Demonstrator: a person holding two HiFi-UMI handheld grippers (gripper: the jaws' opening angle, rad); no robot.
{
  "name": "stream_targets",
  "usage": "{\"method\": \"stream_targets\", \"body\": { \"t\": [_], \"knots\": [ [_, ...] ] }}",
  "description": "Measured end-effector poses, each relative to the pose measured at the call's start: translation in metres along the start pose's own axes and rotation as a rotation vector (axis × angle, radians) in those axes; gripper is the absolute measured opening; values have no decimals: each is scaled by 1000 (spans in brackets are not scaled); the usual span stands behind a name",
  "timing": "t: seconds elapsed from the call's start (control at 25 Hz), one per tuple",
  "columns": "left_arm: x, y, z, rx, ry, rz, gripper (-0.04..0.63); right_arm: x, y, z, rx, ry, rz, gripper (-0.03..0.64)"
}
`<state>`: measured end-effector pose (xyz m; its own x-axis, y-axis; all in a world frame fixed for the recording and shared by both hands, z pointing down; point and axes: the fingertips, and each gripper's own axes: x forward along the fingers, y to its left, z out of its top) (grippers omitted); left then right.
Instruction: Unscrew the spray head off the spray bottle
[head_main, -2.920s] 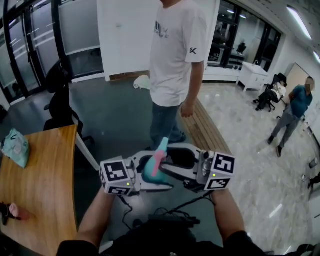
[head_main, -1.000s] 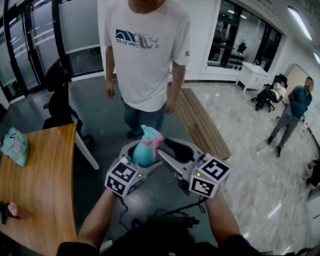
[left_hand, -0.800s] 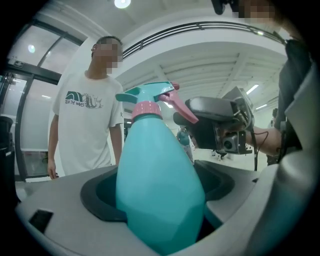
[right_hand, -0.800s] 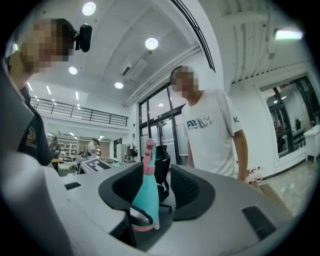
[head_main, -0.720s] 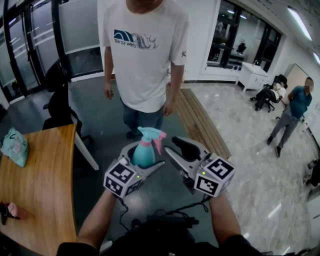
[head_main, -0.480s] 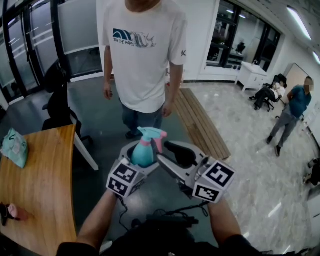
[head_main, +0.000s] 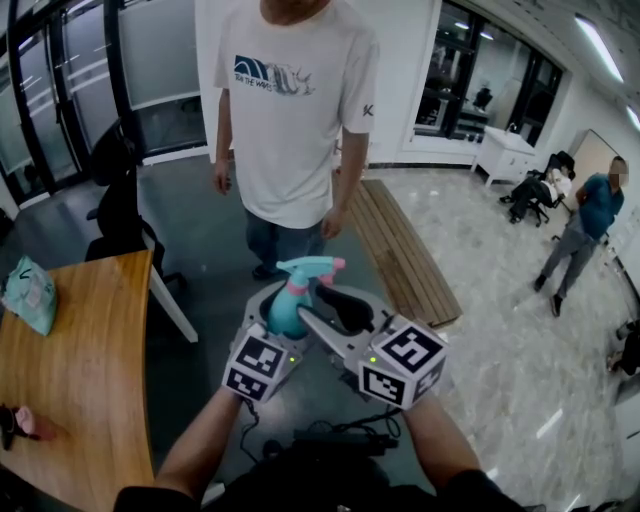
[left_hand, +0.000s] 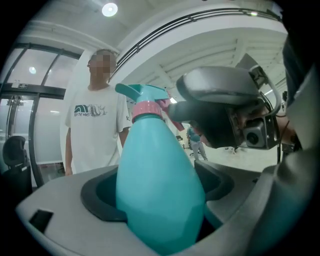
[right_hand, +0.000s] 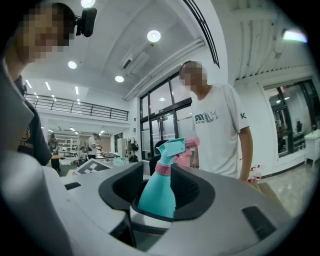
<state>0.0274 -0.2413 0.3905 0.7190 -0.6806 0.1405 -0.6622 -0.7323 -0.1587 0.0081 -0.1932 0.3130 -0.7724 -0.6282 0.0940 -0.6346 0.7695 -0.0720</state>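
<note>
The left gripper (left_hand: 159, 200) pinches the spray bottle (left_hand: 157, 165) by its body in mid-air, while the right gripper (right_hand: 158, 182) has its jaws spread around the neck below the spray head (right_hand: 174, 146), which sits fully on, so all the unscrewing seemingly remains.

Grey tongs (head_main: 335, 308), black-and-white marker cubes (head_main: 402, 361)
</note>
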Motion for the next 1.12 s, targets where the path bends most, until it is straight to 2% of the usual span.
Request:
{"method": "stream_targets", "body": {
  "t": [0.2,0.52,0.64,0.76,0.96,1.12],
  "knots": [
    [1,-6,1,13,-4,-14,424,6,-10,-2,37,-1,-54,178],
    [3,-15,-1,52,9,-48,423,14,-14,-4,83,-28,-31,178],
    [1,-21,0,54,6,-91,425,11,-15,-4,77,-38,-8,147],
    [-4,-30,4,29,-9,-201,424,9,-10,-3,60,-54,74,146],
    [-22,-52,13,-34,-54,-447,424,0,5,1,49,-70,240,144],
    [-39,-70,14,-50,-85,-627,424,-10,18,2,32,-75,393,144]
  ]
}}
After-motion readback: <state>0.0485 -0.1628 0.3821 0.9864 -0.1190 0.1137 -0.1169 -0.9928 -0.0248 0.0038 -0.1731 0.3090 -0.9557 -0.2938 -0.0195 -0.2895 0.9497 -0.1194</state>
